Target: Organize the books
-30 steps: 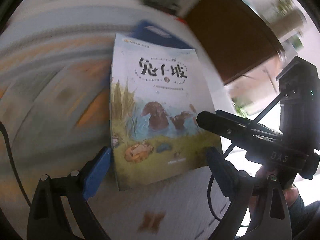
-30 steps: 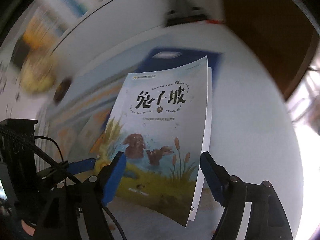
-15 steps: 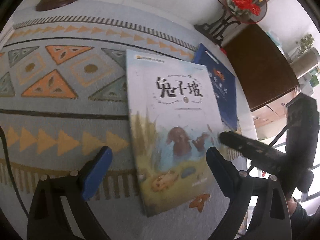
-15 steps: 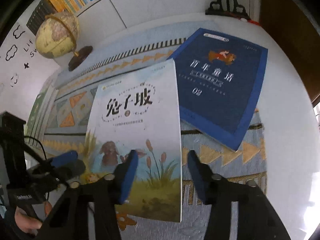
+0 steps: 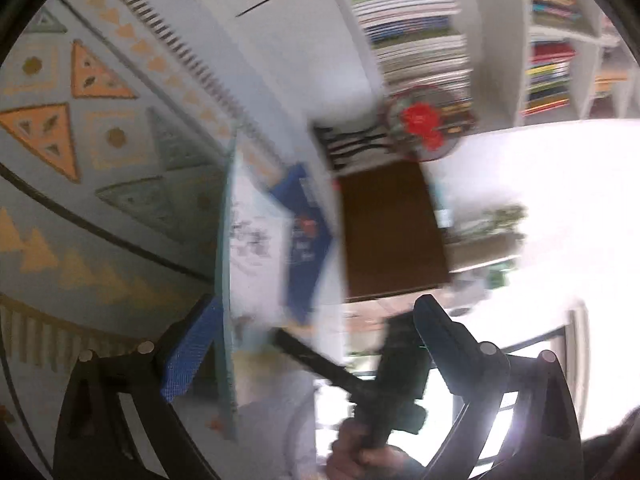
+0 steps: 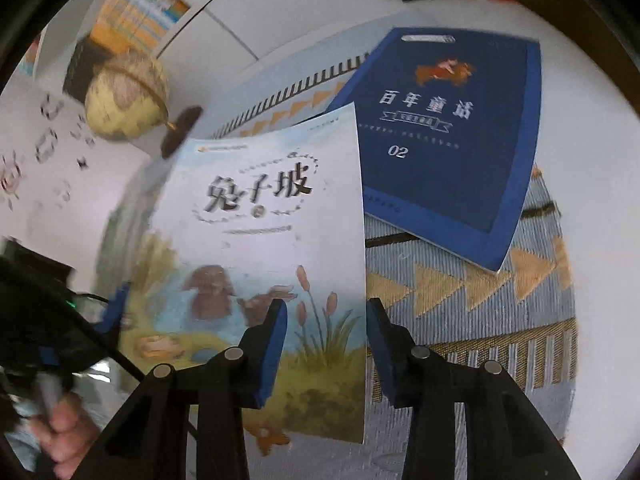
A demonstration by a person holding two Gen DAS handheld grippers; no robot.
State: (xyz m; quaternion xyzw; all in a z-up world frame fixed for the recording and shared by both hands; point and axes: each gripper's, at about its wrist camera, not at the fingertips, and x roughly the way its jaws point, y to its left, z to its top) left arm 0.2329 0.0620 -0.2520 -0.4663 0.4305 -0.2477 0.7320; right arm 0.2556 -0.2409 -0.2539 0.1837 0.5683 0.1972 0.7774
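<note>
Nearest the lens in the right wrist view, the right tool [image 6: 326, 306] has drawn in from the wide spread it had 1 second ago. It now sits partly closed, with its pads still visibly apart. The right edge of the pale rabbit book [image 6: 260, 220] runs down through that gap at lower centre. 1 finger lies over the cover and the other sits just outside the edge. Neither pad clearly presses, so I read this as bracketing the book, not yet pinching it.

At lower left, a hand [image 6: 64, 428] carries the left tool [image 5: 318, 302], which is fully spread. Its own view is blurred. Half a second ago it looked down on the cover. Now the book appears almost edge-on, just beside its left finger, so that tool has swung round to the book's spine side.

Beyond the fingers, the patterned cloth [image 6: 460, 288] on the counter [image 6: 592, 160] is now exposed at lower right. The blue book [image 6: 452, 128] lies in full view at upper right, with only its left edge under the pale book's top corner. 1 second ago the pale book covered most of it.

Farthest back are the globe [image 6: 126, 94] at upper left and the filled bookshelf [image 5: 416, 32].

Judging from this, the 2 books have been separated. The pale one is now lined up for a 2-sided grip before it is lifted and filed.
</note>
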